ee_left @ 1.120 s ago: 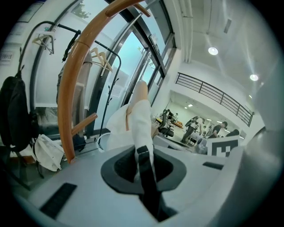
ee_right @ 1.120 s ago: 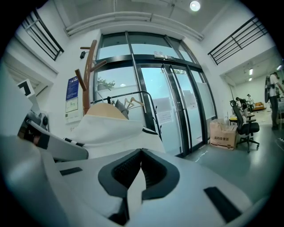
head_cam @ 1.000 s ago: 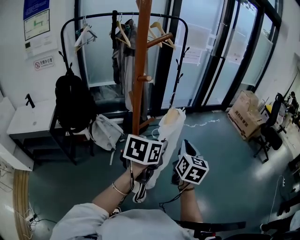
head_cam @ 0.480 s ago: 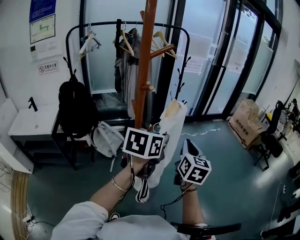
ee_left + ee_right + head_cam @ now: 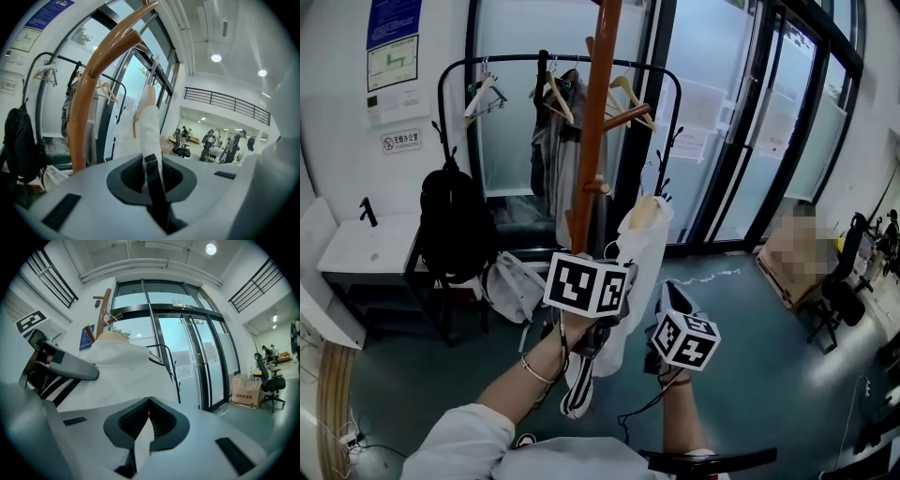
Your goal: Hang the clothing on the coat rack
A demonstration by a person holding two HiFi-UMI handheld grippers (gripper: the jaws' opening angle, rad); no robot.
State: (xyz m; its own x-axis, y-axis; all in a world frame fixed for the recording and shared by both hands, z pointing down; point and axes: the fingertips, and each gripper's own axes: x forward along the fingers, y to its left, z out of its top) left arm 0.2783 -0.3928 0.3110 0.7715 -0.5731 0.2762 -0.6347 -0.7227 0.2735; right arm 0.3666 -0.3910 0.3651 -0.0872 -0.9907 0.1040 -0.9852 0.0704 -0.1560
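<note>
White fabric with black stripes, the clothing (image 5: 639,258) drapes over a wooden hanger (image 5: 644,214) and is held up in the air just right of the coat rack (image 5: 593,141), level with the brown pole's lower pegs and not hooked on any of them. The left gripper (image 5: 600,323) has its jaws clamped on a black-striped fold of the clothing. The right gripper (image 5: 668,298) is pinched shut on a thin white edge of it lower down. Behind the coat rack stands a black clothes rail (image 5: 455,70) with empty hangers and a grey garment (image 5: 558,141). A black backpack (image 5: 455,220) hangs at its left end, above a white bag (image 5: 511,281) on the floor. Glass doors (image 5: 722,122) fill the wall to the right.
</note>
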